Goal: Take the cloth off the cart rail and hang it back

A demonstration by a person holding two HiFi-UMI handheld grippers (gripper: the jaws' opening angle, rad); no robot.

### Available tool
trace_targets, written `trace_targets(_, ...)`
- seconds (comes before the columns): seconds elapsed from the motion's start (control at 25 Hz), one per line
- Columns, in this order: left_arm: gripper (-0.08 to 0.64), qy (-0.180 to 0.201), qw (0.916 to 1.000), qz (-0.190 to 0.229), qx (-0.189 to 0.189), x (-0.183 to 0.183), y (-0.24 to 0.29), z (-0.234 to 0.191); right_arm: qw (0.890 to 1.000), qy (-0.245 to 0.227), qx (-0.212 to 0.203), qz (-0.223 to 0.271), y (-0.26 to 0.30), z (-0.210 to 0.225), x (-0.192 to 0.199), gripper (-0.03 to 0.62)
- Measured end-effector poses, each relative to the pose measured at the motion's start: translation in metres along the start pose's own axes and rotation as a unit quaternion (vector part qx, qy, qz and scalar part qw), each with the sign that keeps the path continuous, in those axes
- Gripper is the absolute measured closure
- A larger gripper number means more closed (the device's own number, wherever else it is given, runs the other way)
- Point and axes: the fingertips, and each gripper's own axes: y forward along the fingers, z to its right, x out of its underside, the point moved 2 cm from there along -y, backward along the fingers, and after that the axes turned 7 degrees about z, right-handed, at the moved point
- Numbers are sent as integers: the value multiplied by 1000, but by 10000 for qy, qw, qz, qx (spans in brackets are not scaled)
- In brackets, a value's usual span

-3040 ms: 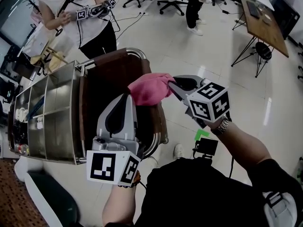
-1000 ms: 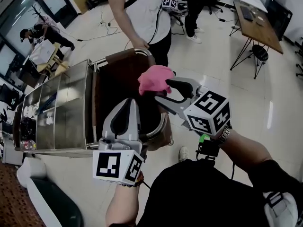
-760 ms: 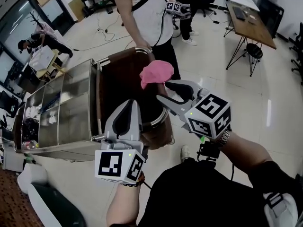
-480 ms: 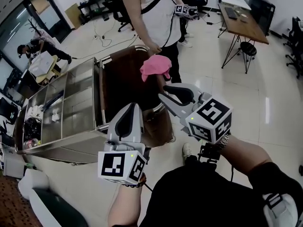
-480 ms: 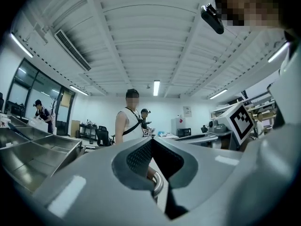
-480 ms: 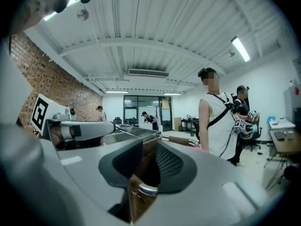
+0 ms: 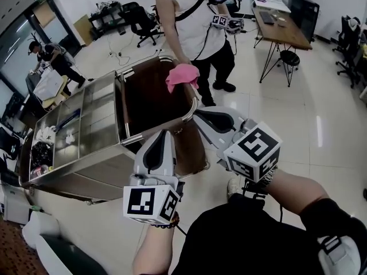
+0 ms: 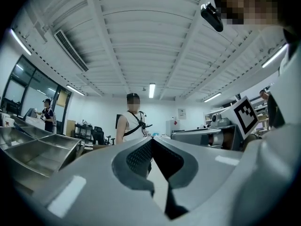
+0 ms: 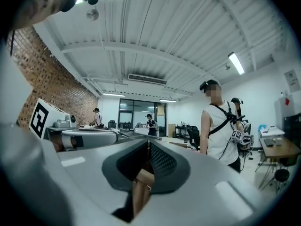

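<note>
- Head view: pink cloth [image 7: 182, 76] draped over the far end of the cart rail [image 7: 194, 103], bunched, one flap hanging down on the inner side above the dark brown compartment [image 7: 152, 99].
- Held by neither tool; well apart from both.
- Left gripper [image 7: 161, 135] low over the near edge of the cart [image 7: 86, 153], pointing toward the brown compartment, marker cube nearest the camera.
- Right gripper [image 7: 198, 114] to its right, tip near the rail's near right bend, pointing the same way as the left.
- Left gripper view: left gripper [image 8: 151, 142] with jaws pressed together at the tips, nothing between the ribbed pads, only room and ceiling beyond.
- Right gripper view: right gripper [image 9: 148, 145] likewise closed and empty, pads meeting in a thin line.
- Steel trays [image 7: 86, 113] along the cart's left side, small items in the farthest ones, too small to name.
- Person in a white sleeveless top [image 7: 195, 22] at the cart's far end, one hand [image 7: 182, 61] just beside the cloth; contact not clear.
- Wooden desk [image 7: 284, 22] at upper right on the pale tiled floor [image 7: 321, 113]; another person [image 7: 51, 59] bent over at far left.
</note>
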Motion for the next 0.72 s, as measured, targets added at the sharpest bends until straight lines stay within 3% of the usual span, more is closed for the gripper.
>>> trace_targets(0.36, 557, 63, 9999, 39, 69, -18, -12, 44, 9996, -222, -14, 183, -41, -20, -35, 592)
trace_targets(0.72, 557, 188, 9998, 41, -51, -19, -2, 96, 9986, -246, -292, 370, -83, -13, -54, 592)
